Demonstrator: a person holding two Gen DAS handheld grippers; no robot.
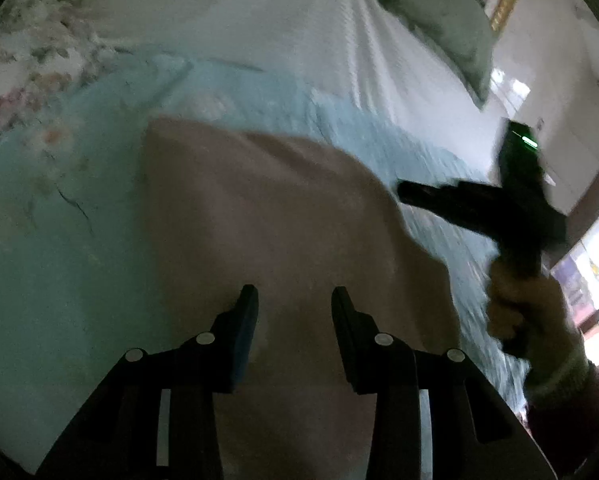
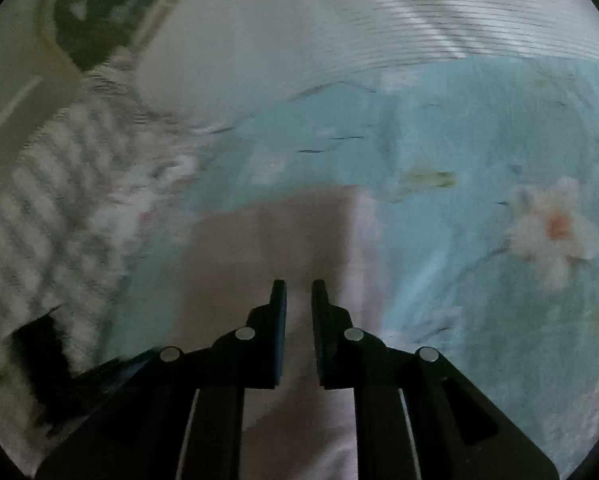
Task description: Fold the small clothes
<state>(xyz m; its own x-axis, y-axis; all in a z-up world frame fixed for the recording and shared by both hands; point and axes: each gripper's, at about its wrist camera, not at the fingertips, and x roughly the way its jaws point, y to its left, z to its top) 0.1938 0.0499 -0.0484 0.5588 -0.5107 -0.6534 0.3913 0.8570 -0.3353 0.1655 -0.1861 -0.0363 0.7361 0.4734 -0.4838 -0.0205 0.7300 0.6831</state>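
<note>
Pinkish-beige cloth fills the space under the left gripper point(image 1: 294, 300), whose jaws are held apart over the garment point(image 1: 267, 208) with nothing pinched between them; the pads are seen clear of the fabric. The right gripper point(image 2: 298, 292) is seen over the same garment with its jaws drawn nearly together, a narrow slit left between them; no cloth is seen clamped in that slit, so it is judged to be released rather than gripping. In the left wrist view that right gripper appears at the right, raised off the bed and carried by a gloved hand point(image 1: 519, 300).

Outward from the grippers, the garment is laid on a pale blue floral bedspread point(image 1: 59, 200), its far edge straight and its far left corner squared. Its surface looks smooth and flat, without loose sleeves or trailing ends in sight, so at least one fold is judged to be done. The near part is hidden under the grippers, so the finished shape cannot be confirmed. Further off, a white sheet point(image 1: 259, 20) and a green pillow point(image 1: 431, 12) are seen. Whether another fold is needed, or other clothes are waiting, cannot be told; motion blur softens both views.
</note>
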